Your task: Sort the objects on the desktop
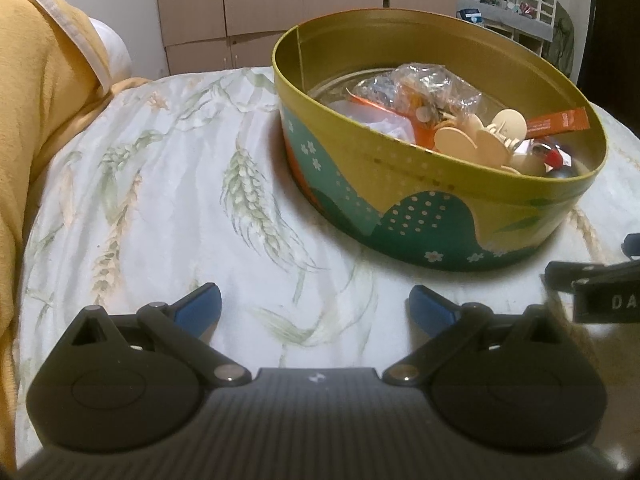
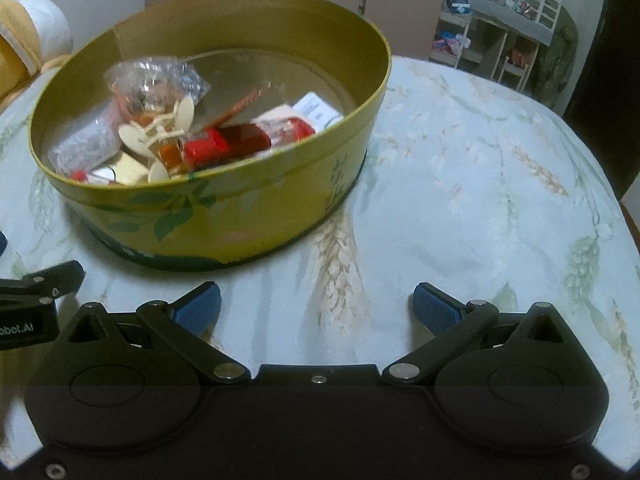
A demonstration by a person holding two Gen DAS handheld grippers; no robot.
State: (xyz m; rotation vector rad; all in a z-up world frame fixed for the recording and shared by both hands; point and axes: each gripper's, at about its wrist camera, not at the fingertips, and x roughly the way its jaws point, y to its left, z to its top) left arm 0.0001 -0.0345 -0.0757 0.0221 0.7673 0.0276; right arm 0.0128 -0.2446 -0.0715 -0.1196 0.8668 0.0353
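Observation:
A round gold and teal tin (image 1: 400, 216) stands on a cloth with a wheat print (image 1: 160, 200); it also shows in the right wrist view (image 2: 240, 216). It holds several small things: a clear plastic bag (image 1: 424, 80), cream round discs (image 1: 480, 136), an orange sachet (image 1: 560, 120), a red piece (image 2: 208, 148) and a white card (image 2: 316, 110). My left gripper (image 1: 316, 308) is open and empty, near and left of the tin. My right gripper (image 2: 316, 308) is open and empty, near and right of the tin.
A yellow blanket (image 1: 44, 120) lies at the left. The cloth (image 2: 500, 200) stretches right of the tin. Cardboard boxes (image 1: 260, 4) and a shelf with clutter (image 2: 500, 12) stand behind. The right gripper's body (image 1: 600, 292) shows at the left wrist view's right edge.

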